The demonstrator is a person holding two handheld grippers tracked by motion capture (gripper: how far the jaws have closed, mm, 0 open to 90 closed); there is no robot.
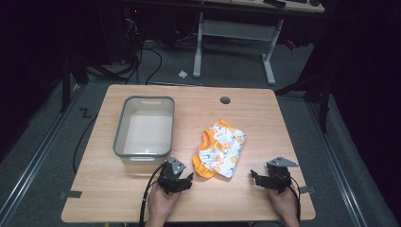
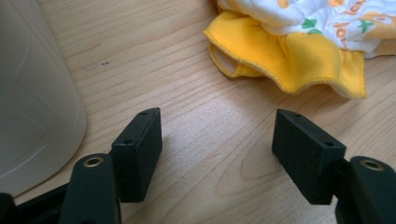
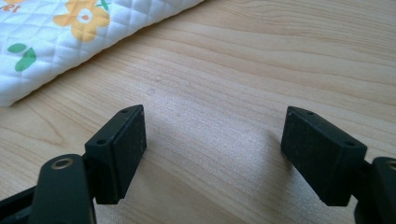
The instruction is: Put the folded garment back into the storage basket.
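— Nearest the front edge of the tabletop (image 1: 118, 198)?

— Two hands coming in over that edge, each with a black tool. Left gripper (image 1: 180, 181) just right of the front-edge middle, jaws spread wide, nothing between them but bare wood. Right gripper (image 1: 265, 180) toward the front right corner, jaws likewise released and empty.

— And the thing in hand?

— Small quilted garment (image 1: 220, 149), white with orange flowers and green leaves, yellow ruffled trim — lying flat right of the tabletop's centre, between the two grippers and a little beyond them. Ruffle close ahead of the left gripper's jaws, not touching; white quilted edge ahead and to one side of the right gripper's jaws, apart as well.

— Any writing?

— Orange lettering on the print in the left gripper view, too small and cut off to read.

— Further back?

— Grey-rimmed translucent bin (image 1: 144, 126) on the left half, long side running toward the far edge, just beside the left gripper. Round cable hole (image 1: 225, 100) near the far edge.

— Surface, room?

— Pale wood grain, matte. Grey carpet around, dark surroundings, a white-legged desk (image 1: 234, 33) beyond, cables on the floor.

— Room to move?

— Open wood along the front edge and the whole right side.
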